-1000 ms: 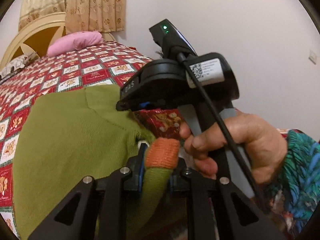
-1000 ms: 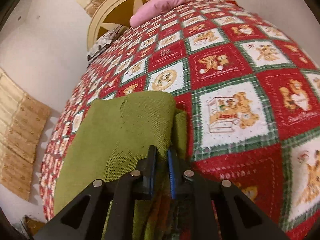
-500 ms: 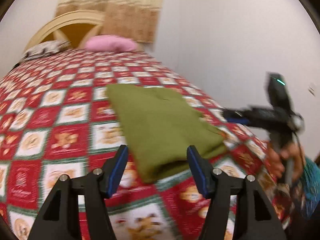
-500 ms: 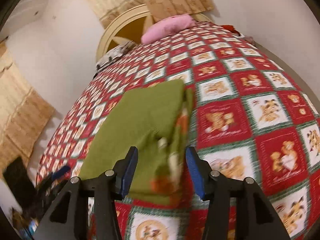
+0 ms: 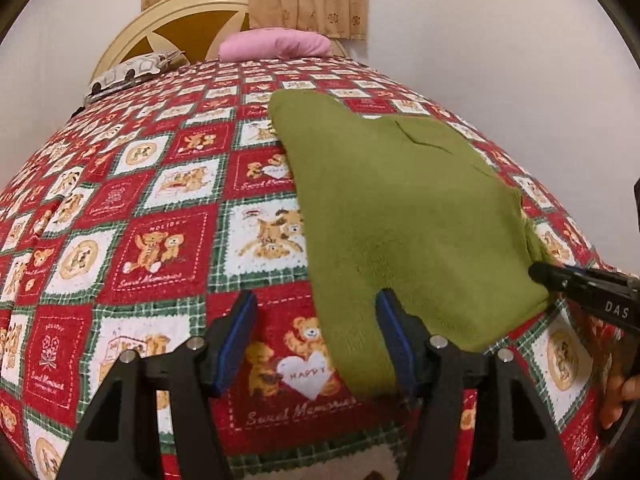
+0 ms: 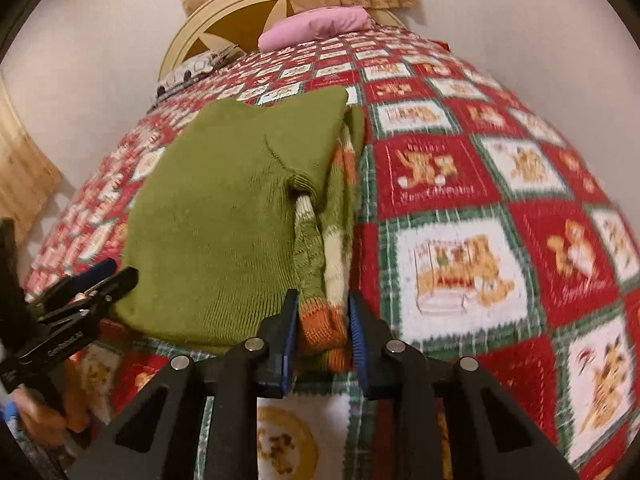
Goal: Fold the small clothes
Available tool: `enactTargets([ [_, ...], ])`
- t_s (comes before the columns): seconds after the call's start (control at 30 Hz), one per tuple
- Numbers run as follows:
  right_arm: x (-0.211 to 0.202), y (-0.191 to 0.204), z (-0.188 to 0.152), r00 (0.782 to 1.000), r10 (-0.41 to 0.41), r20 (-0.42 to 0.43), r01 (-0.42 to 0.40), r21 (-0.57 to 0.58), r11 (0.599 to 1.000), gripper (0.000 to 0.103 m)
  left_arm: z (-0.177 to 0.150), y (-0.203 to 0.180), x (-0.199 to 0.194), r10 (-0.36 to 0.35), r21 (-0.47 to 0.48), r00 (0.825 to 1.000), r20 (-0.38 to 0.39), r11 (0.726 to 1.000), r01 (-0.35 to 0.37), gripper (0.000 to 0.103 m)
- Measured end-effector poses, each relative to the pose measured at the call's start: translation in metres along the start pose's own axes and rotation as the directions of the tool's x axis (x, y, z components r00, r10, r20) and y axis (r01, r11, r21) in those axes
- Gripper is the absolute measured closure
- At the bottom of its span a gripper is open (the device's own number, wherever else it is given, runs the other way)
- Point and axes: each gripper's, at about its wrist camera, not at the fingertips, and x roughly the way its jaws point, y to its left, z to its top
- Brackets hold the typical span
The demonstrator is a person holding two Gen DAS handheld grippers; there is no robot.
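Green sweater (image 6: 224, 216) w/ orange+cream striped cuff (image 6: 324, 320) btwn blue pads (image 6: 290, 332). Quilt (image 5: 160, 248) left of claw: red/white/green teddy checks. Pink pillow (image 5: 276, 43) far ahead.

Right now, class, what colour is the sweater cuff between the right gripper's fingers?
Orange cuff, clearest in the right wrist view.

"HAPPY" and "Sweet Memories" on bedspread (image 5: 160, 184)

L hand-held gripper (image 5: 316, 340) opening; R hand-held gripper (image 6: 323, 334) closing.
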Motion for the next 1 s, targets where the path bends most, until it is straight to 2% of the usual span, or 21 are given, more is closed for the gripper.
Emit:
enactTargets([
  [0.07,-0.004,-0.008,0.000,0.999,0.035,-0.016,-0.035,0.025,0.999,0.076,-0.001,0.004,-0.005,0.006,0.008,1.000,-0.001,1.000,-0.006,0.028],
  [0.17,-0.020,-0.008,0.004,0.998,0.050,-0.040,-0.050,0.020,0.999,0.074,0.001,0.013,-0.021,-0.040,0.006,0.999,0.017,0.999,0.040,0.027],
  [0.27,-0.048,0.002,0.021,0.997,-0.008,0.071,0.009,-0.016,1.000,0.074,0.016,0.019,-0.038,-0.036,0.003,0.996,0.078,0.999,0.036,0.027],
  [0.33,-0.059,0.016,0.037,0.989,-0.016,0.147,0.025,-0.057,0.998,0.074,0.032,0.019,-0.040,-0.018,0.001,0.992,0.122,1.000,0.018,0.027],
  [0.37,-0.057,0.021,0.046,0.987,-0.017,0.158,0.029,-0.073,0.997,0.074,0.043,0.018,-0.038,-0.005,-0.003,0.990,0.138,1.000,0.006,0.027],
  [0.47,-0.031,0.040,0.070,0.986,-0.027,0.167,0.046,-0.109,0.993,0.075,0.073,0.015,-0.019,0.020,-0.053,0.990,0.143,0.999,-0.012,0.027],
  [0.53,-0.008,0.050,0.078,0.988,-0.038,0.152,0.059,-0.139,0.988,0.080,0.087,0.015,0.002,0.021,-0.095,0.994,0.111,0.995,-0.010,0.027],
  [0.6,0.016,0.054,0.082,0.990,-0.069,0.127,0.090,-0.169,0.981,0.081,0.096,0.008,0.024,0.019,-0.101,0.997,0.078,0.995,-0.011,0.027],
  [0.73,0.049,0.035,0.077,0.991,-0.105,0.081,0.116,-0.136,0.984,0.082,0.088,-0.005,0.056,0.047,-0.049,0.999,0.027,0.998,-0.045,0.028],
  [0.8,0.050,0.023,0.075,0.995,-0.060,0.083,0.068,-0.089,0.994,0.083,0.079,-0.006,0.064,0.043,-0.049,0.999,0.026,0.998,-0.042,0.026],
  [0.87,0.050,0.020,0.075,0.995,-0.047,0.084,0.053,-0.077,0.996,0.083,0.076,-0.005,0.065,0.040,-0.057,0.999,0.032,0.998,-0.038,0.025],
  [1.0,0.051,0.025,0.072,0.993,-0.068,0.101,0.078,-0.097,0.992,0.083,0.077,-0.009,0.066,0.039,-0.036,0.999,0.030,0.999,-0.038,0.025],
])
